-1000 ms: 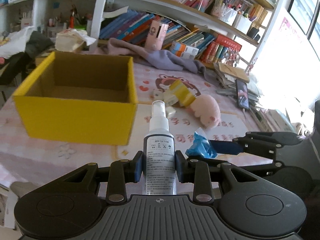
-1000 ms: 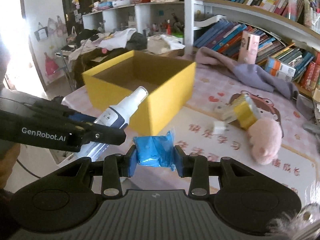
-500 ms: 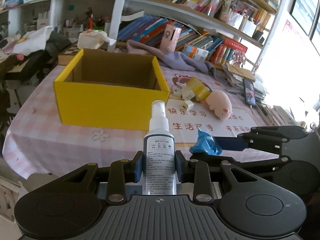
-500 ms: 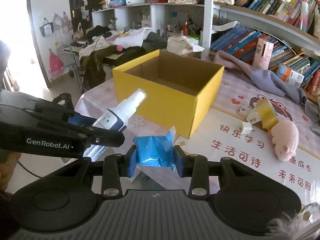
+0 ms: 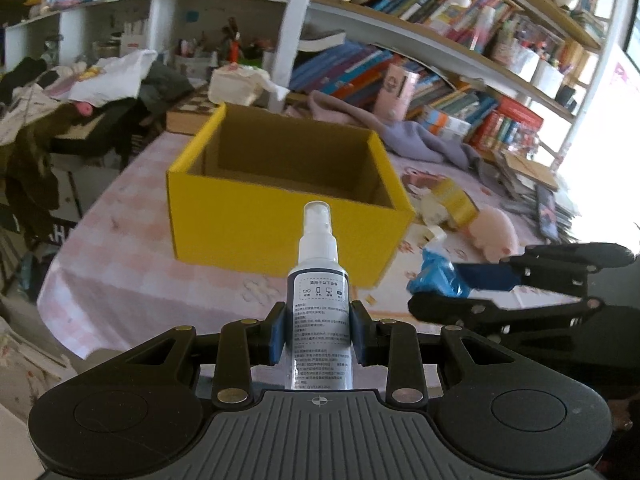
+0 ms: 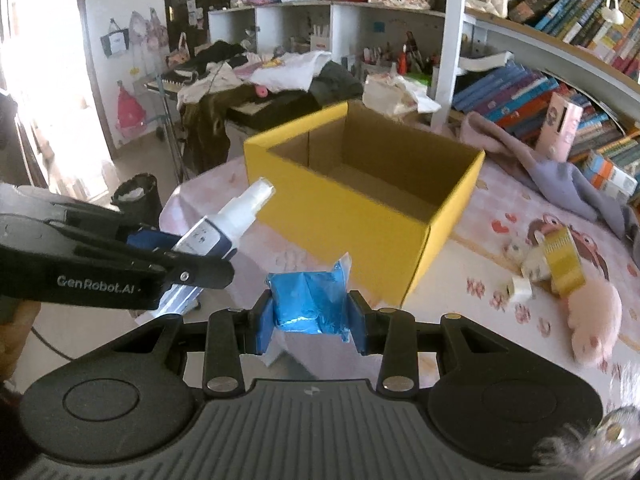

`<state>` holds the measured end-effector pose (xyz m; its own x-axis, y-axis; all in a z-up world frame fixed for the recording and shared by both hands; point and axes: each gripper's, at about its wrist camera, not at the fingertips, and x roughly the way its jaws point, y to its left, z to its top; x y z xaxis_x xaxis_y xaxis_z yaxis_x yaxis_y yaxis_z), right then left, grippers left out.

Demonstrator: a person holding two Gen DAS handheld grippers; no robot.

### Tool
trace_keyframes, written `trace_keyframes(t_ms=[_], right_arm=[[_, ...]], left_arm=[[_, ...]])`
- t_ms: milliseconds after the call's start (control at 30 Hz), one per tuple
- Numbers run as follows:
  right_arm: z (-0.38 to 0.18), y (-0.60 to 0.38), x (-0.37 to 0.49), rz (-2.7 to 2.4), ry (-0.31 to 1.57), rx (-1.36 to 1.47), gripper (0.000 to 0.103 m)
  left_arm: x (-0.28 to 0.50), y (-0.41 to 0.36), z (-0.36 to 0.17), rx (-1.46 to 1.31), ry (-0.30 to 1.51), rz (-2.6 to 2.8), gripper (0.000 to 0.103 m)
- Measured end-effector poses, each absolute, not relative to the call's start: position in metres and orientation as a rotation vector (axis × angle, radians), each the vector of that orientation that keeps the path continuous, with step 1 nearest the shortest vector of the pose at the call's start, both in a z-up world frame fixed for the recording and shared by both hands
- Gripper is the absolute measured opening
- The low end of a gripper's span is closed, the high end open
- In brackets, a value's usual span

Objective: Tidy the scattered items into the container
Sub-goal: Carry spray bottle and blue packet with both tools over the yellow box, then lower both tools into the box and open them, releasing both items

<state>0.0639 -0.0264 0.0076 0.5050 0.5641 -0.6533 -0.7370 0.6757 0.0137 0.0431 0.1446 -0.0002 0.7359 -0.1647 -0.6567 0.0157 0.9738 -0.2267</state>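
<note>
My left gripper (image 5: 319,336) is shut on a white spray bottle (image 5: 319,300) with a dark label, held upright in the air in front of the open yellow cardboard box (image 5: 280,236). My right gripper (image 6: 310,324) is shut on a crumpled blue packet (image 6: 308,304), also raised, to the right of the left one. The box (image 6: 352,224) looks empty inside. In the right wrist view the bottle (image 6: 224,228) and the left gripper (image 6: 192,268) show at the left. The blue packet (image 5: 438,278) and right gripper (image 5: 452,284) show in the left wrist view.
On the pink tablecloth right of the box lie a yellow tape roll (image 6: 564,260), small white items (image 6: 520,288) and a pink plush toy (image 6: 592,320). A lilac cloth (image 6: 532,164) lies behind. Bookshelves stand at the back; a cluttered stand with clothes (image 6: 248,80) stands left.
Both grippers have risen and pulled back from the box with their loads; the box now looks smaller and its inside shows more. Grips are unchanged.
</note>
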Motion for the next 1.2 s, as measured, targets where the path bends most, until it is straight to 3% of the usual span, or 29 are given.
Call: trace_keyframes(t_ms=[500,1200], right_arm=[[0.029,-0.002,0.188,0.828,0.603,-0.279,0.035],[-0.029,0.055,0.305,0.855,0.692,-0.485,0.035]], left_arm=[[0.150,0.145,0.025,-0.084,0.679,-0.058,0.031],[0.256,0.153,-0.028,-0.011,0.908,-0.054,0.031]])
